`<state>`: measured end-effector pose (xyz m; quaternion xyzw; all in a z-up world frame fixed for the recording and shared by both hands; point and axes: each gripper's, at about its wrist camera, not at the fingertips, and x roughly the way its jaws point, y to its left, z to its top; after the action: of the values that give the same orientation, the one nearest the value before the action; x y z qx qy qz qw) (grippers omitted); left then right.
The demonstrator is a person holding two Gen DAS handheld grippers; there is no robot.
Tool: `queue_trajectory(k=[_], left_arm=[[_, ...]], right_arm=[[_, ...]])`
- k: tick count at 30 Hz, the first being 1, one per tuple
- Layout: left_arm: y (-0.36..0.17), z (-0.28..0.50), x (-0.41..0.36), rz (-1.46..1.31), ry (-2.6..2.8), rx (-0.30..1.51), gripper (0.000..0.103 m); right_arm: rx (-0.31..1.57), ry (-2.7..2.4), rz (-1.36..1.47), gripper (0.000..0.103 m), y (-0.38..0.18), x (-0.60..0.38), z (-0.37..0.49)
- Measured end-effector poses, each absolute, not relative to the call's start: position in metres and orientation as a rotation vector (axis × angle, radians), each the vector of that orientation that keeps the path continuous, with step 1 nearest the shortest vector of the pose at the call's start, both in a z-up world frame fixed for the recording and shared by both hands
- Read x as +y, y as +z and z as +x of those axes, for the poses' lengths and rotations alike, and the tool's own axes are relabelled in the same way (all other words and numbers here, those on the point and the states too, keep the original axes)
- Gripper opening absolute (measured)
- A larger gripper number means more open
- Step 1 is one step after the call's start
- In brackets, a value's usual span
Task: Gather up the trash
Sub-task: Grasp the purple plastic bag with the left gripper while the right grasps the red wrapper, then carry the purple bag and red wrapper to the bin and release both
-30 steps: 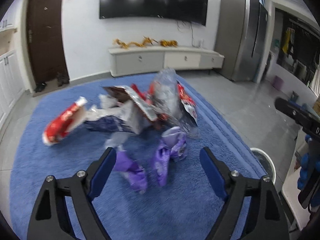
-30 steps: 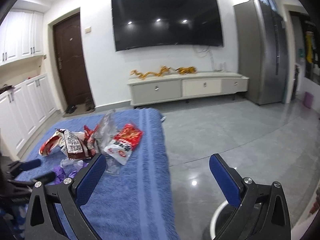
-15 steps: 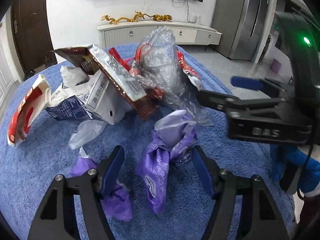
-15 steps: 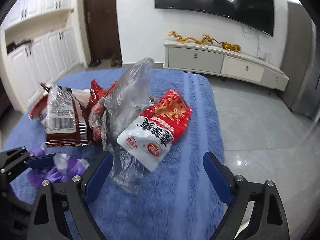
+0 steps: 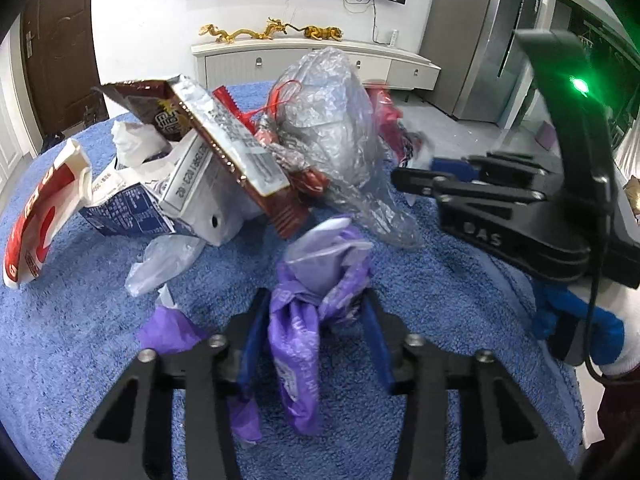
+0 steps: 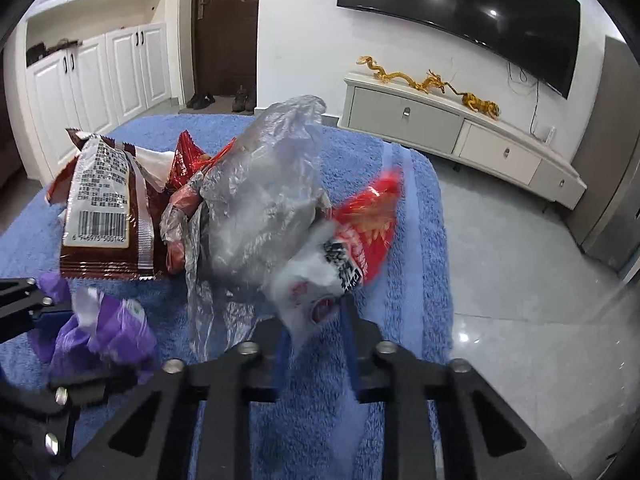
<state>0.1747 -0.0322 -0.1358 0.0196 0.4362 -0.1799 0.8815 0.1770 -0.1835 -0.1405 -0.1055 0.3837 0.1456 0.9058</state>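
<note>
Right wrist: red-white wrapper (image 6: 340, 264) near towel edge (image 6: 438, 240)

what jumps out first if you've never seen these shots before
A heap of crumpled trash on the blue towel: a clear plastic bag standing tallest in the middle, with a brown foil wrapper leaning to its left. In front, the left gripper has just been closing around a purple wrapper, while the right gripper has closed on the red-and-white snack bag at the heap's right edge.

black gripper (image 5: 316, 344) frames with silver screws, blue finger pads (image 5: 250, 344), a green light, a blue glove (image 5: 576, 316).
</note>
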Motion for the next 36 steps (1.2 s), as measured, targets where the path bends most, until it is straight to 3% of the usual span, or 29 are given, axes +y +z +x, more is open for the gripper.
queue_trajectory(k=[2,6,25,36], left_arm=[[-0.136,0.171,-0.028,0.028,-0.371,0.905,0.036],[-0.132,0.164,-0.020,-0.001,-0.368,0.900,0.031],[-0.064,0.085,0.004,-0.019,-0.381,0.767,0.029],[-0.035,0.055,-0.047,0.063,-0.438,0.728,0.028]], right_arm=[[0.789,0.313,-0.177,0.008,-0.138,-0.189,0.172],[0.774,0.329,-0.074,0.005,-0.128,-0.203,0.163],[0.656,0.380,0.170,0.004,-0.074,-0.236,0.047],[0.592,0.260,0.277,0.004,-0.072,-0.309,-0.028]])
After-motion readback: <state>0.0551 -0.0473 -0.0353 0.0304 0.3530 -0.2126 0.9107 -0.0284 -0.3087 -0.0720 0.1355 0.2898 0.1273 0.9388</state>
